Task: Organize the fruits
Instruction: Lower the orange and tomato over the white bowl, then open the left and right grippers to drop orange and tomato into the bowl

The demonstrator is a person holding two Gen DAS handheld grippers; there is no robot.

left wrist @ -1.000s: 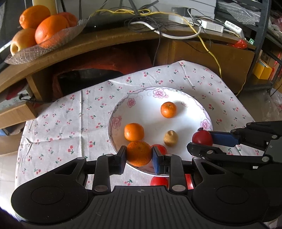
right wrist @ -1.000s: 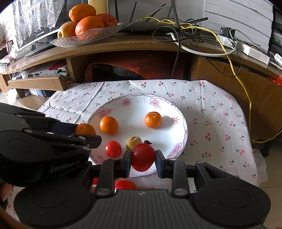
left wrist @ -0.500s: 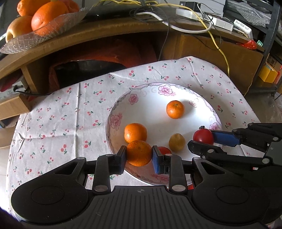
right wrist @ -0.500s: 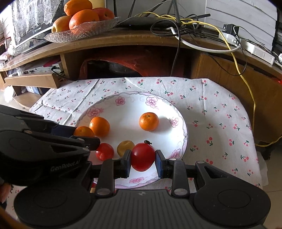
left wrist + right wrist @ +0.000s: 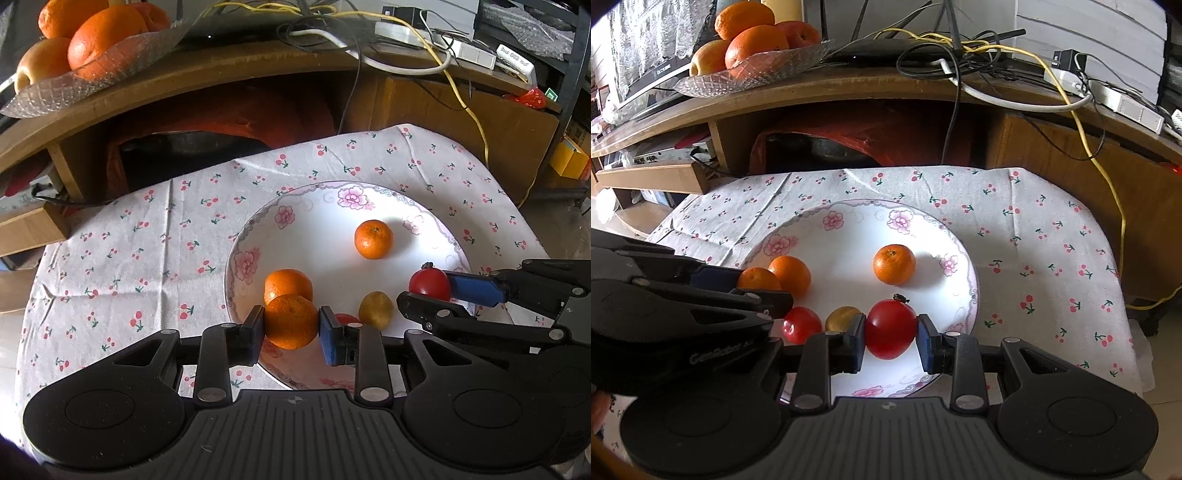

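Over the plate point(image 5: 255, 229), two fruits are carried at once. An orange point(image 5: 291, 321) is clamped between the fingers of the left gripper point(image 5: 291, 334) above the plate's near rim, just beside a second orange point(image 5: 287, 283) already lying there. A tomato point(image 5: 890, 328) is clamped in the right gripper point(image 5: 891, 341) near the plate's right side, by a yellow fruit point(image 5: 843, 318). Both are held across their middles, probably so that they cannot roll out before being set down on the plate.
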